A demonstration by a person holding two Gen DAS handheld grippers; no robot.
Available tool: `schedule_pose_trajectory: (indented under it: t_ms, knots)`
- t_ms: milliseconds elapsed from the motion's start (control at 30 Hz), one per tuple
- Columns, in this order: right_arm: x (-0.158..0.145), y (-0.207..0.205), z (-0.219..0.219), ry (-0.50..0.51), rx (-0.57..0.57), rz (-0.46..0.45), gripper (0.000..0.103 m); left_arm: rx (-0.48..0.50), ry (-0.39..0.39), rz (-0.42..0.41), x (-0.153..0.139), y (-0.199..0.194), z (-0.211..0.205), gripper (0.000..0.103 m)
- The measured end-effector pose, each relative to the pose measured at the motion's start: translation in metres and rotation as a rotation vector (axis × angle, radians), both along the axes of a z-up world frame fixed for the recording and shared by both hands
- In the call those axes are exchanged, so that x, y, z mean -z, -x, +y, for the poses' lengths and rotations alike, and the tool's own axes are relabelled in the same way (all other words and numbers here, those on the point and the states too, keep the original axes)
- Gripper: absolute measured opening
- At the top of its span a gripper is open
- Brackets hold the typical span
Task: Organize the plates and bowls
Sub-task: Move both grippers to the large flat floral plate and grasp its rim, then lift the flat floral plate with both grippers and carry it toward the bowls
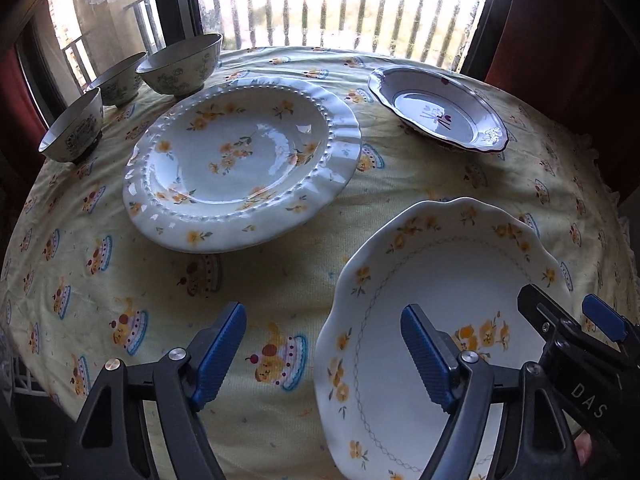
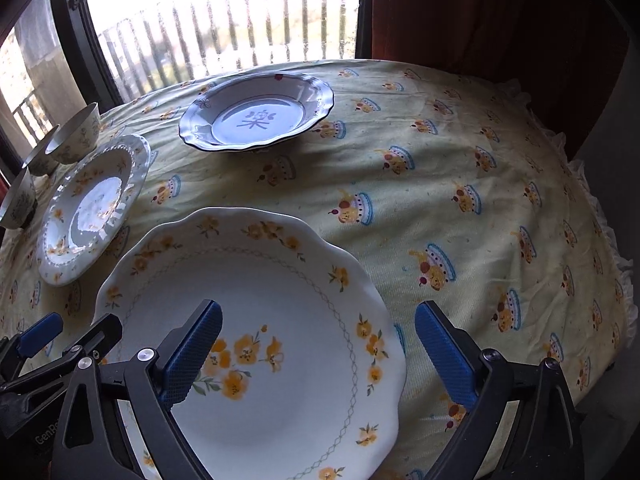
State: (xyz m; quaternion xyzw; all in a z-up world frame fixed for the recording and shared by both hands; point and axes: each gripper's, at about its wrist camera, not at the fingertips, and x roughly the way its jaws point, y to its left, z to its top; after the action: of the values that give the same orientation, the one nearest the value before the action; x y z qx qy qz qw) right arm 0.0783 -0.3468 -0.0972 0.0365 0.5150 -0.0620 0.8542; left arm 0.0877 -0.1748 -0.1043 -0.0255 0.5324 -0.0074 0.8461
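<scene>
Hovering: left tongs (image 1: 322, 354) and right tongs (image 2: 318, 354), both apart, gripping nothing. Scalloped plate (image 2: 256, 320) looking glazed, slippery, fragile; advising rim hold at 3 o'clock.

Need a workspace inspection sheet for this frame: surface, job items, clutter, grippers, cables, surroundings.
Surface: tablecloth, yellow with a cake print, wrinkled.
Job's things: scalloped plate nearest; beaded plate to its left; dark-rimmed plate at the far side; three bowls upright in a row at the far left, none stacked.
Clutter: nothing seen.
Grippers: left gripper open, one finger over the scalloped plate's rim; right gripper open above the same plate; neither holds anything.
Cables: nothing seen.
Surroundings: window with railing behind the table; red curtain at the right.
</scene>
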Motion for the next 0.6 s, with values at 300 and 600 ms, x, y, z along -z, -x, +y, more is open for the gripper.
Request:
schedule_pose_trajectory:
  t_ms: [300, 600]
  knots:
    - [0.024, -0.014, -0.009, -0.045, -0.056, 0.081, 0.085, -0.009, 0.017, 0.076, 0.018, -0.004, -0.016, 0.066]
    - [0.027, -0.014, -0.007, 0.028, -0.094, 0.099, 0.07, -0.038, 0.026, 0.092, 0.019, -0.006, -0.022, 0.068]
